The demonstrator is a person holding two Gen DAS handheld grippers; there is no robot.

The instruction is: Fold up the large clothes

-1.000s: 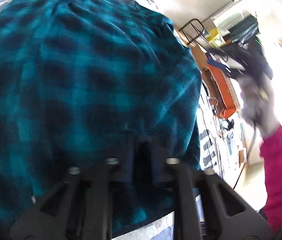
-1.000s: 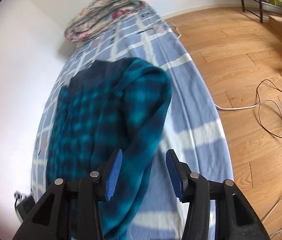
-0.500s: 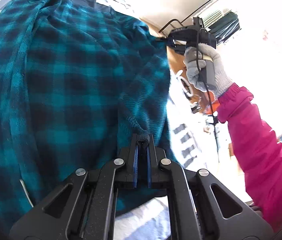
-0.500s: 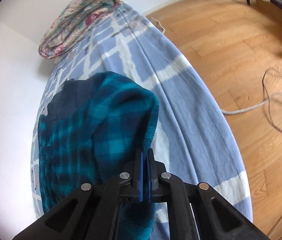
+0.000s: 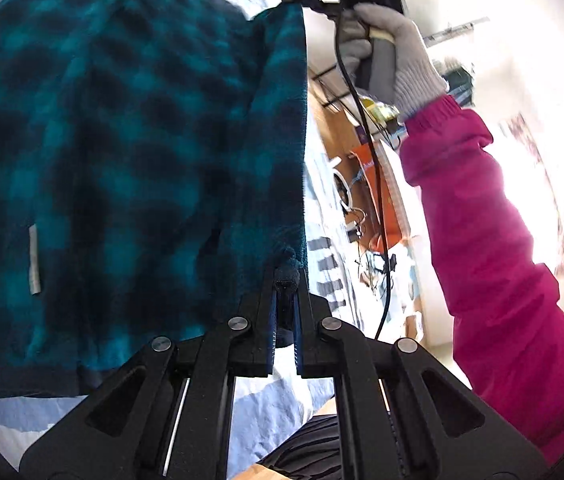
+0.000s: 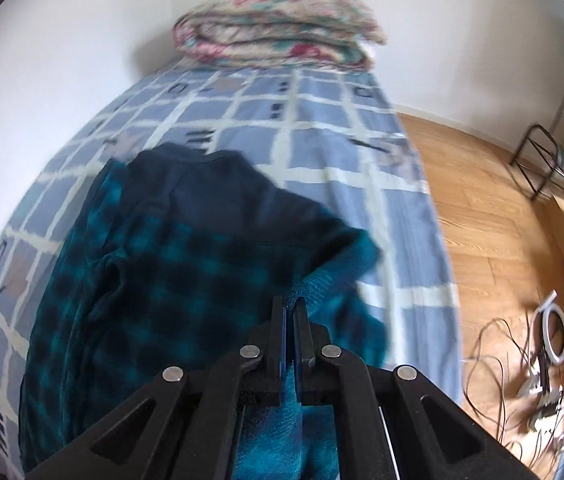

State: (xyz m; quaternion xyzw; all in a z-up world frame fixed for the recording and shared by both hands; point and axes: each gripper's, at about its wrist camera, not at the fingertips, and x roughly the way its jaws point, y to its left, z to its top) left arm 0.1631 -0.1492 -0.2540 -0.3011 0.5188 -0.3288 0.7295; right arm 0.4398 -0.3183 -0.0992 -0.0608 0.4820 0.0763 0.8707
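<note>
Both tools pinch the teal plaid fleece garment (image 6: 154, 280) along one edge, the left tool (image 5: 285, 280) clamped on a lower corner and the right tool (image 6: 289, 312) on the upper end, lifting that side above the blue checked bed (image 6: 321, 128)

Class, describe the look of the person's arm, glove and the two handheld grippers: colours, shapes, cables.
Both the left gripper and right gripper are matte black, angular linkages with silver pivot bolts and blue-lined fingers. The right hand wears a light grey knit glove; the sleeve is magenta with a ribbed cuff. A thin black cable hangs down.
</note>
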